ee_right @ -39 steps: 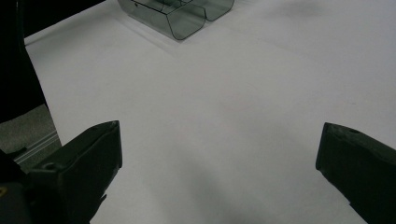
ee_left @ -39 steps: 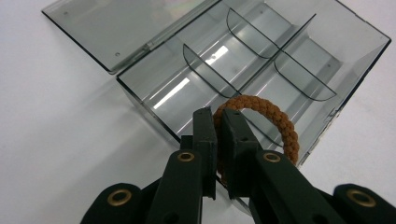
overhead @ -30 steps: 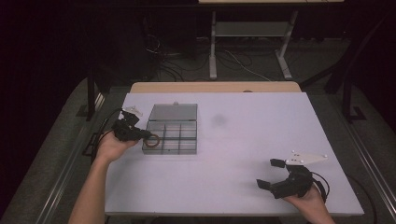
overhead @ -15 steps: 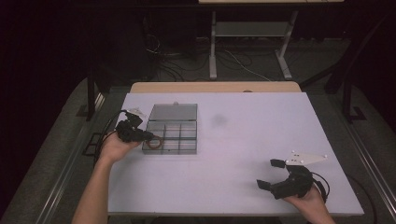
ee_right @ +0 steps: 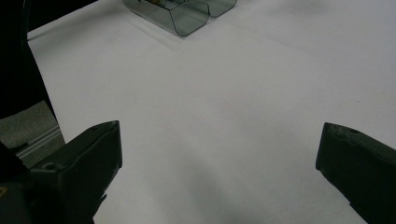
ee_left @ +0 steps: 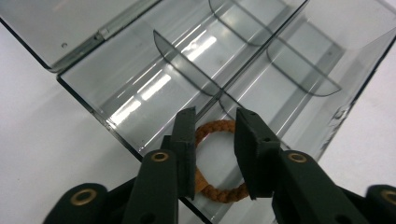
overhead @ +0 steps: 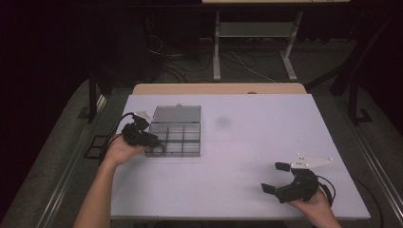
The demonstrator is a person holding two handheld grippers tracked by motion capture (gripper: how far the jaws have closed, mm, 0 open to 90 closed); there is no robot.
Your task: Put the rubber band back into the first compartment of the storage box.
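Left gripper point(ee_left: 212, 135), jaws just opening, released, partly hides the braided ring point(ee_left: 219, 161) in the clear box point(ee_left: 140, 88).

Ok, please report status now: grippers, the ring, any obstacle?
Left gripper jaws just opening, straddling braided ring. Ring in near compartment of open clear box. Right gripper open, idle. Nothing in the way.

Braided orange ring point(ee_left: 219, 161) flat in clear box point(ee_left: 261, 60)
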